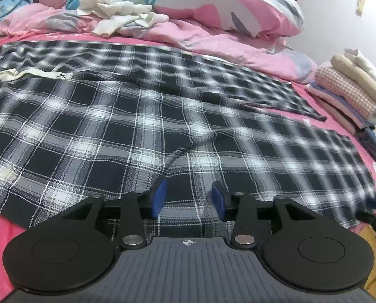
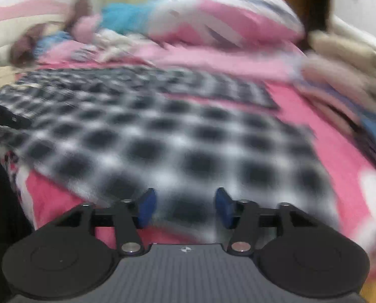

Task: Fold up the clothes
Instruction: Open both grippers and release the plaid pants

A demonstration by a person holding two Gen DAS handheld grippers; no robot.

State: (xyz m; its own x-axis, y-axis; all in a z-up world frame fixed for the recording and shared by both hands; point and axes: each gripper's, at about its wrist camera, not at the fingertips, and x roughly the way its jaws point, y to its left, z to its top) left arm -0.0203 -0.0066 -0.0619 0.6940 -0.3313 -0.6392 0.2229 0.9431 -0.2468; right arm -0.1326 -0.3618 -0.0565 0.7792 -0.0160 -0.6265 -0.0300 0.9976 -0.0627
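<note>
Both grippers apart-jawed, empty, above plaid garment (image 1: 112, 116) on bed (image 1: 1, 217).

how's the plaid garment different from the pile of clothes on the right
The plaid garment lies spread out flat across the bed; the pile of clothes is folded and stacked at the bed's edge. The plaid garment is dark checked; the pile is pale, pink-checked and cream. Both rest on the pink bedding.

Even, soft indoor light, left wrist view mostly sharp, right wrist view heavily motion-blurred, fisheye bending and dark corners.
</note>
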